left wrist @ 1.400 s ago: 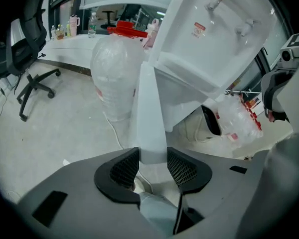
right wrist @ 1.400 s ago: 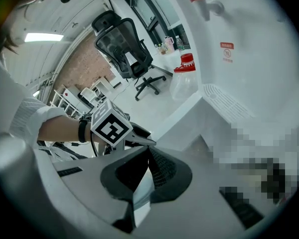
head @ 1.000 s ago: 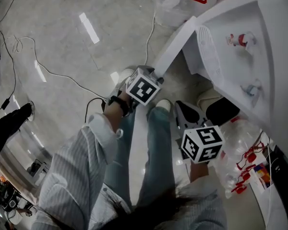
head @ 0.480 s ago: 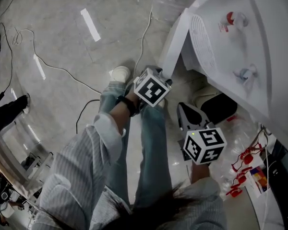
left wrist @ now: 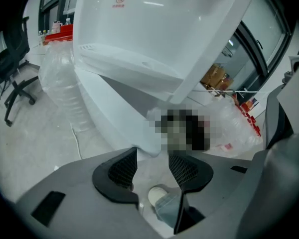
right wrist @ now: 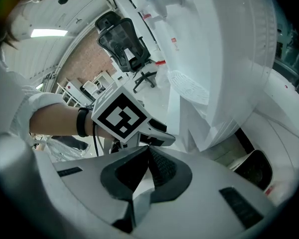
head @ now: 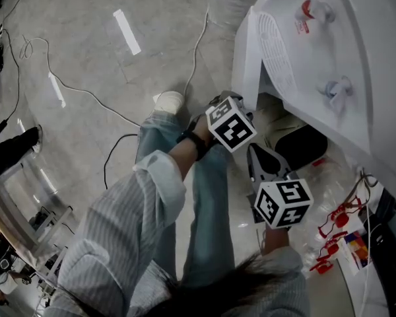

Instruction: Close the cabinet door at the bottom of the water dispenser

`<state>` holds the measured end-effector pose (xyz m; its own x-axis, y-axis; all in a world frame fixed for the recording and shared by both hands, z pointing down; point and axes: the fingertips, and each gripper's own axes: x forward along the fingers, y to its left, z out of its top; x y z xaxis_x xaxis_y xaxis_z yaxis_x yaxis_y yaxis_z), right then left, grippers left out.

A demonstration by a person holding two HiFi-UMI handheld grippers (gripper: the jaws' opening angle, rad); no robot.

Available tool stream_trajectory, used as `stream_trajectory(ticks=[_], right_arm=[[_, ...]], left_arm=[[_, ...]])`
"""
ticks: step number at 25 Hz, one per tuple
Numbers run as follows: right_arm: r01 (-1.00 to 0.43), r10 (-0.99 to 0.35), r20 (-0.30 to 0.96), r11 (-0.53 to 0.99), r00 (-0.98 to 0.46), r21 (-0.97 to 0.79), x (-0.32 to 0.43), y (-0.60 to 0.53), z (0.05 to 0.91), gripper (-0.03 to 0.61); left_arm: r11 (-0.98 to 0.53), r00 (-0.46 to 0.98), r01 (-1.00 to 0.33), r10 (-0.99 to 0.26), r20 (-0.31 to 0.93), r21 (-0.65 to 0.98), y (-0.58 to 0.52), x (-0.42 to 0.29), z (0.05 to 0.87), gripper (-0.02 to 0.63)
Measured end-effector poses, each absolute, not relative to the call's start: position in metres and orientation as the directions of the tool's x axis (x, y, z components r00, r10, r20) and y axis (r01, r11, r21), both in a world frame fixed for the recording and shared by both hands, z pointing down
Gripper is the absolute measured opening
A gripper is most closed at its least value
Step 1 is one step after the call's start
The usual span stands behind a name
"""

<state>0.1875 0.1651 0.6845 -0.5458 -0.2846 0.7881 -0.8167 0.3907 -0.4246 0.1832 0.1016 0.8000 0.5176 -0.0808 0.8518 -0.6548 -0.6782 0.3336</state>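
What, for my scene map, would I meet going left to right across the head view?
looped white cable → white shoe → left gripper → red tap → blue tap

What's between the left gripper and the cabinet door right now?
Nothing but bare floor. In the left gripper view, the left gripper, jaws just opened wider and empty, points at the cabinet door's lower corner just ahead.
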Motion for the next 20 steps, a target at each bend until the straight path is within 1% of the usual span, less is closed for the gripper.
stream_trajectory(ticks=[9, 20], right_arm=[[-0.836, -0.307, 0.792, 0.353, -0.528, -0.421, 0.206, 0.176, 0.687, 0.014], [-0.856, -0.352, 0.786, 0.306, -0.508, -0.416, 0.227, 0.185, 0.689, 0.014]], left_arm=[[-0.728, 0.520, -0.609, -0.066, 0.851, 0.316, 0.100, 0.216, 0.799, 0.204], [-0.766, 0.509, -0.586, -0.093, 0.856, 0.265, 0.095, 0.239, 0.800, 0.200]])
